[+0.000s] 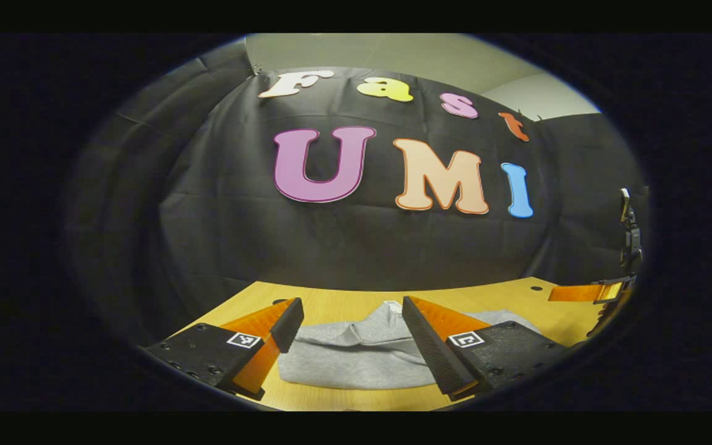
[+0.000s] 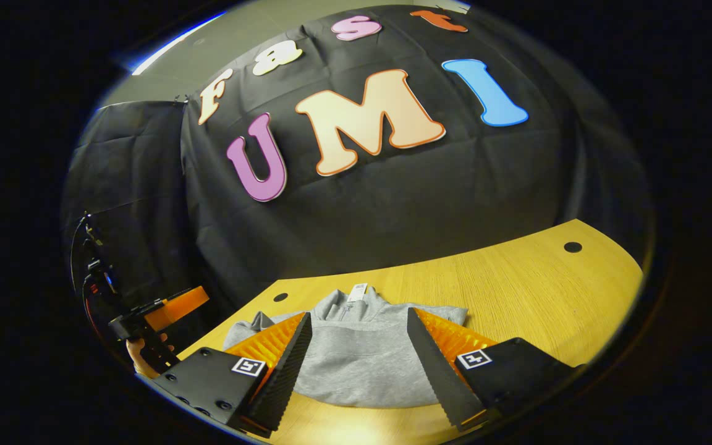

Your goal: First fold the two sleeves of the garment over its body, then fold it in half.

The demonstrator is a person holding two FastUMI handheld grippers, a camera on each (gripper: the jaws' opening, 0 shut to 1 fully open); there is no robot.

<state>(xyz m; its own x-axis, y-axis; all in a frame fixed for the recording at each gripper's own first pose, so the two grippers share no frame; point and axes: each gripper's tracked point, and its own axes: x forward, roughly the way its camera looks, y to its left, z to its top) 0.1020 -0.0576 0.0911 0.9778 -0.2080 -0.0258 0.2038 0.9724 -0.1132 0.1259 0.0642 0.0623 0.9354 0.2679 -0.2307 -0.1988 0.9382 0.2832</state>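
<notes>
Starting with the left gripper view: the left claw [image 1: 350, 330] hangs above the near part of the wooden table [image 1: 343, 296] with its jaws spread wide, nothing pinched between them. The grey garment [image 1: 362, 355] lies flat on the table right ahead of the claw, showing through the gap between the two fingers, collar and white tag pointing away toward the booth wall. It looks already folded into a compact block, though I can't tell how the sleeves sit. Off to the claw's far right, the other gripper [image 1: 584, 292] pokes in over the table edge.

Over in the right gripper view, the right claw [image 2: 359, 349] is released too, fingers well apart and clear of the cloth as far as I can see. The garment [image 2: 362, 361] sits just ahead and between them, collar up top. Way out to this claw's left, a hand [image 2: 139, 358] holds the other gripper [image 2: 173, 306] off the table's edge. No bins or boxes to report, just table holes [image 2: 572, 247].
</notes>
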